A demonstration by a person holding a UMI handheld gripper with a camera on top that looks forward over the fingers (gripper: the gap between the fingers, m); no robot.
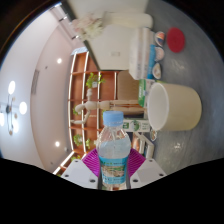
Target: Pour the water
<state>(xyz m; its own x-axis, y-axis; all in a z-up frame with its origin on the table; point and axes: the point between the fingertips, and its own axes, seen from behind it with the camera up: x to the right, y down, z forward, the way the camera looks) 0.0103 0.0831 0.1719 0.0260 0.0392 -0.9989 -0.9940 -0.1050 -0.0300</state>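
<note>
A clear plastic water bottle (114,148) with a blue cap and a printed label stands upright between my gripper's (113,160) two purple pads (92,160), which press on its sides. The view is tilted, so the bottle appears lifted off the table. A white cup (173,106) stands just beyond and to the right of the bottle, its opening facing toward the bottle's top. The bottle's base is hidden below the fingers.
The grey table (192,150) holds the cup. Behind it stand several small bottles and cartons (152,52) by a white box. A red disc (177,39) lies farther off. Wooden shelving (92,85) and ceiling lights sit to the left.
</note>
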